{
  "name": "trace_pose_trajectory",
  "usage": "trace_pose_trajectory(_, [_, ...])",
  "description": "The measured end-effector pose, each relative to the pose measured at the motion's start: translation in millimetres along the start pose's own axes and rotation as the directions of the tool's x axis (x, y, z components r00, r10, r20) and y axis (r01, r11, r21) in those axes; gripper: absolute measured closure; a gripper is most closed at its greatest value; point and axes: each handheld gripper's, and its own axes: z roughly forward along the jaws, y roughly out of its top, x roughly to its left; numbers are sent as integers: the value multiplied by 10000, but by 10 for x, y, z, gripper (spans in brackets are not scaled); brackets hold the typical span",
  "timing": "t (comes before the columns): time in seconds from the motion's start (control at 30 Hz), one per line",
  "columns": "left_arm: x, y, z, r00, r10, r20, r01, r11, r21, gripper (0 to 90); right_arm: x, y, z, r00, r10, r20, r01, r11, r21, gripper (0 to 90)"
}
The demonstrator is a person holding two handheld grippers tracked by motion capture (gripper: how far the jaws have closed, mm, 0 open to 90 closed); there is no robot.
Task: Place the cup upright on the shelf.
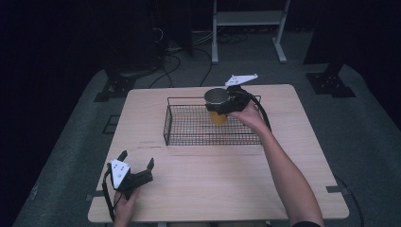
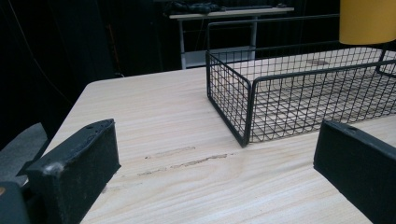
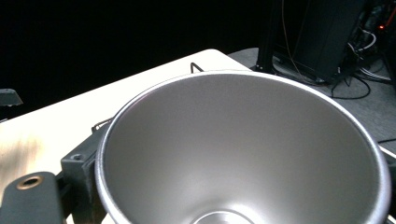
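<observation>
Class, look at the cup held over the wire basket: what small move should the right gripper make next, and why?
Probably lower it straight down. The right gripper holds the yellow cup upright by its rim, and in the left gripper view its base hangs above the wire basket floor, not resting on it. The left gripper sits open near the table's front edge, so it plays no part.

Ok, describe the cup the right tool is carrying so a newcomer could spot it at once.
Start at the black wire basket in the middle of the wooden table. Above the basket's far right part, the right tool grips a cup held upright. It is the one yellow-sided thing there, with a silvery metal inside.
</observation>
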Motion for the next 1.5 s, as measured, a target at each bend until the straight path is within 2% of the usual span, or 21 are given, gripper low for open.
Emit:
trace_pose_trajectory(0.53, [7, 0, -1, 10000, -33, 18, 33, 10000, 1, 0, -154, -258, 251, 9973, 277, -687, -254, 9991, 343, 97])
trace_pose_trajectory(0.77, [7, 0, -1, 10000, -40, 30, 40, 10000, -6, 0, -202, -372, 324, 9971, 400, -641, -357, 9972, 657, 97])
trace_pose_trajectory(0.93, [9, 0, -1, 10000, -42, 28, 42, 10000, 0, 0, -223, -440, 370, 9982, 200, -564, -144, 9951, 978, 97])
trace_pose_trajectory(1.07, [8, 0, -1, 10000, -47, 29, 47, 10000, -4, 0, -245, -467, 390, 9982, 296, -515, -242, 9945, 1022, 96])
trace_pose_trajectory(1.2, [9, 0, -2, 10000, -44, 29, 44, 10000, 0, 0, -251, -502, 430, 9991, 165, -400, -113, 9917, 1277, 96])
trace_pose_trajectory(1.5, [12, 0, -3, 10000, -75, 26, 75, 10000, 4, 0, -244, -532, 455, 9995, -90, -292, 126, 9918, 1269, 94])
